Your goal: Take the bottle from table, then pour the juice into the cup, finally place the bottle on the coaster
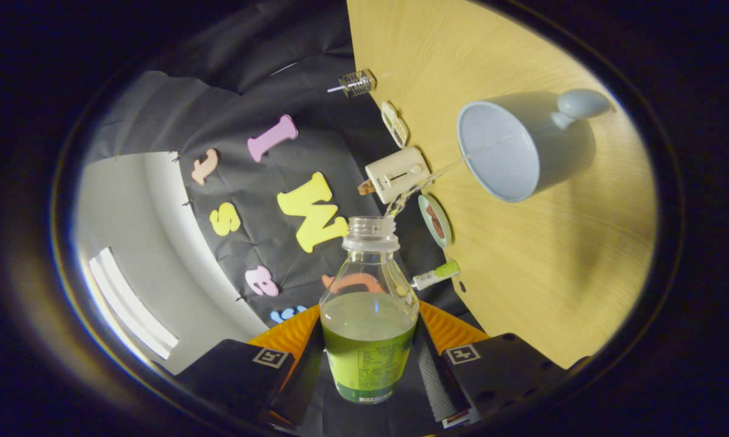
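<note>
Between the two fingers of the gripper point(369, 370) sits the bottle point(369, 315), clamped on both sides at its labelled lower body, its open neck pointing away from the fingers toward the wooden table point(540, 261). Green juice point(367, 328) fills the lower part of the bottle, and a thin clear stream point(428, 180) runs from the mouth across to the cup point(522, 142). That pale blue cup, with a rounded knob-like handle on its far side, stands on the table well beyond the fingertips, its opening turned toward the bottle. Along the table's edge between bottle and cup lie a cream box-shaped device point(397, 174), a small round dish point(435, 220), another flat oval item point(394, 124) and a small green-capped tube point(436, 275).
</note>
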